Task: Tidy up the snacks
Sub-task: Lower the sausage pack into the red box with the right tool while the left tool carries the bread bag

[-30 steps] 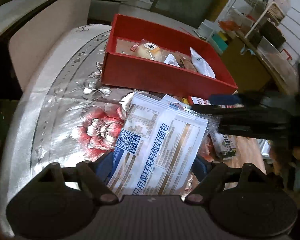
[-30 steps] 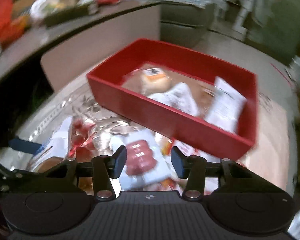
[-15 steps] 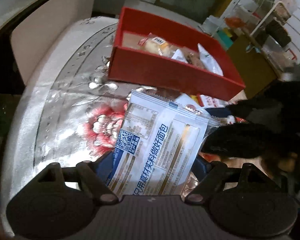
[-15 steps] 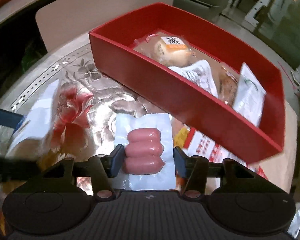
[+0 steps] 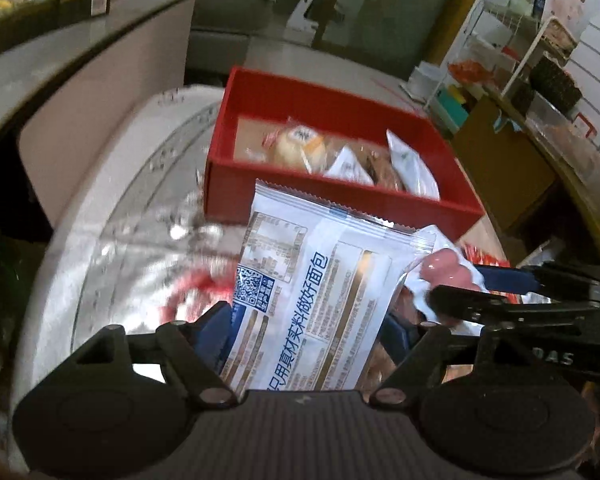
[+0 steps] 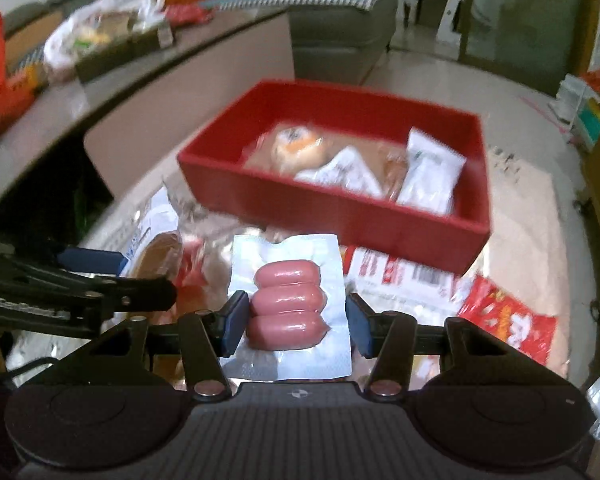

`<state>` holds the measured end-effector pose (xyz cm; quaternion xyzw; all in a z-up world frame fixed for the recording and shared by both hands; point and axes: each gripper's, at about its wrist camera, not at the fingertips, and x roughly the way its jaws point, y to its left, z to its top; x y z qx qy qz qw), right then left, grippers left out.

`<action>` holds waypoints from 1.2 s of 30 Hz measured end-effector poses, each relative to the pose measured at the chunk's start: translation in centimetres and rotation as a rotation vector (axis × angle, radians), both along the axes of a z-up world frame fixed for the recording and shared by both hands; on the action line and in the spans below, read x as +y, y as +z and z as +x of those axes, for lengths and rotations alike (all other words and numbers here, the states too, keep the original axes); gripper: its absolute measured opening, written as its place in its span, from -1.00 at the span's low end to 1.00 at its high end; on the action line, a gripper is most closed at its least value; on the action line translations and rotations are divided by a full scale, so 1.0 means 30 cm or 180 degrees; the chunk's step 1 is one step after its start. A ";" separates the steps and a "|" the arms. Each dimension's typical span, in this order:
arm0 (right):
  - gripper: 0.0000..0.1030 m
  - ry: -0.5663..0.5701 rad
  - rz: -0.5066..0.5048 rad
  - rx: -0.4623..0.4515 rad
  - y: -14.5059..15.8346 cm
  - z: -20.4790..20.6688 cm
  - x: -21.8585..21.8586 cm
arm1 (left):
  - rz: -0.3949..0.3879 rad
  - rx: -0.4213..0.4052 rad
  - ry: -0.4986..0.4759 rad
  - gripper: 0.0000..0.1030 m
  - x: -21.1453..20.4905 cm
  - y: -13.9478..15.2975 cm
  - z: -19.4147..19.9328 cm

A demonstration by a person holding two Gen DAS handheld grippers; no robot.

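My left gripper (image 5: 306,332) holds a white bread packet (image 5: 324,280) with blue print off the table; its jaws are closing on it. My right gripper (image 6: 296,326) is shut on a clear pack of three pink sausages (image 6: 288,296), raised above the table. Both grippers are side by side; the sausage pack (image 5: 444,268) shows at the right of the left wrist view. Ahead stands the red box (image 6: 300,208), holding a round bun packet (image 6: 296,148) and white sachets (image 6: 428,176). The same red box (image 5: 230,192) lies beyond the bread packet.
Loose red-and-white snack packets (image 6: 400,276) and a red packet (image 6: 508,320) lie before the box on the floral tablecloth (image 5: 112,248). A long counter with bags (image 6: 100,48) runs at the left. Wire shelves (image 5: 540,60) stand at the right.
My right gripper came over the sausage pack, shut on it and lifted it beside the left gripper. The left gripper kept the bread packet and tipped up slightly.
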<state>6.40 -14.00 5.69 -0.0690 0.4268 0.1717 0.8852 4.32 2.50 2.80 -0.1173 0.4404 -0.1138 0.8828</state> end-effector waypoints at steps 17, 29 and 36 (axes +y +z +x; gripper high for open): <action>0.17 -0.0409 0.0253 -0.0390 0.105 0.088 -0.133 | 0.0231 -0.0377 0.0005 0.05 -0.143 0.061 0.134; 0.17 -0.0445 0.0291 -0.0246 0.074 0.102 -0.179 | 0.0089 0.0302 0.0137 0.82 -0.210 -0.141 0.154; 0.17 -0.0401 0.0258 -0.0168 0.059 0.082 -0.194 | 0.0759 0.0099 0.0188 0.85 -0.255 -0.118 0.117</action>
